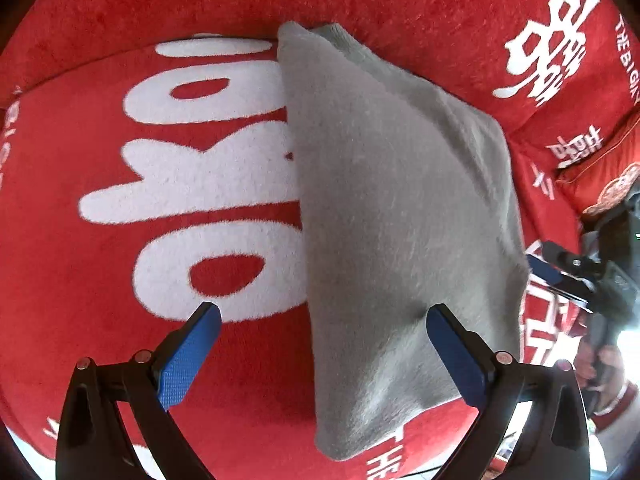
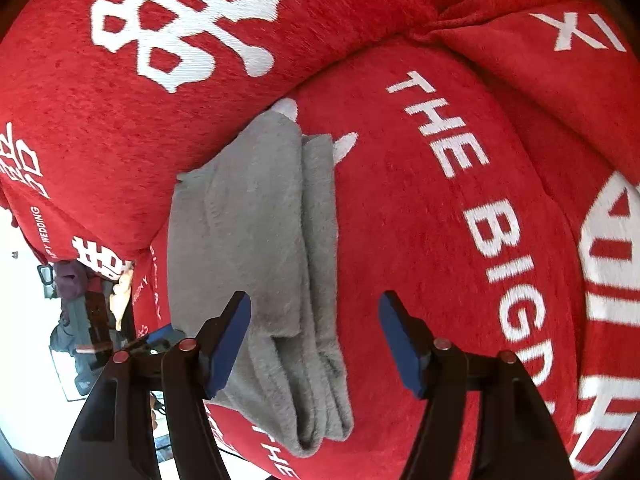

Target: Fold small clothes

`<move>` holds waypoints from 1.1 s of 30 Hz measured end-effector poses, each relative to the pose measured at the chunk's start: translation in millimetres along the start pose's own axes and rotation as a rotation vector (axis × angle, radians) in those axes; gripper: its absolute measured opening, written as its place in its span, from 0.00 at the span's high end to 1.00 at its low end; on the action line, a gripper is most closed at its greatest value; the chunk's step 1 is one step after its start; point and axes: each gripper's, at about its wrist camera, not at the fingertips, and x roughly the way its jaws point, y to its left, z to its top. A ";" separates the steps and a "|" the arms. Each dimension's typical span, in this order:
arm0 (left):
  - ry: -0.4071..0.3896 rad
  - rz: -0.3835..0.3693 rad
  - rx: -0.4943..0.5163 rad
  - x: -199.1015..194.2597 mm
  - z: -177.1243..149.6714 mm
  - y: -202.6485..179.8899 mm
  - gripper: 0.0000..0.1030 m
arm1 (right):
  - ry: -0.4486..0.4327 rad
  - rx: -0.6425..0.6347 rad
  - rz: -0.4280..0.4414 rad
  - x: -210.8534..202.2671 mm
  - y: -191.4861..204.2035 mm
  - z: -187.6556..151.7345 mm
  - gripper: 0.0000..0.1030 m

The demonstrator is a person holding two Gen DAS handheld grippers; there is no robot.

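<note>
A home, most likely a living room. The work goes on atop a sofa [image 2: 400,220] covered in red plush with white woven lettering, "THE BIG DAY" and "HAPPY WEDDING", plus large Chinese characters. A red cushion [image 1: 592,168] sits at its far right corner. Past the sofa's left edge, clothes [image 2: 80,280] lie piled on pale floor.

The folded cloth [image 2: 256,248] lies on the sofa seat [image 2: 420,240], with its far end against the back cushion [image 2: 80,92]. The left gripper [image 1: 324,316] hangs over the cloth's near end. The right gripper [image 2: 316,304] hangs over its near end too, near the seat's front edge.
</note>
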 end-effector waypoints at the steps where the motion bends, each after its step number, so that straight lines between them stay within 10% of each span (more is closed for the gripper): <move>1: 0.014 -0.021 0.001 2.4 3.5 0.6 0.00 | 0.005 -0.001 0.009 1.7 -1.3 2.9 0.32; 22: 0.033 -0.092 0.094 51.0 36.0 -43.3 0.00 | 0.159 -0.040 0.330 66.8 -5.8 49.9 0.31; 24: 0.014 -0.094 0.072 48.2 35.3 -41.8 0.01 | 0.154 -0.008 0.329 72.4 -4.2 47.9 0.49; 30: -0.073 -0.133 0.045 15.5 27.7 -25.9 0.48 | 0.141 0.088 0.377 63.6 -2.8 37.0 0.64; 33: -0.103 -0.160 0.069 -8.3 20.3 -21.1 0.50 | 0.132 0.082 0.408 50.9 9.7 28.9 0.64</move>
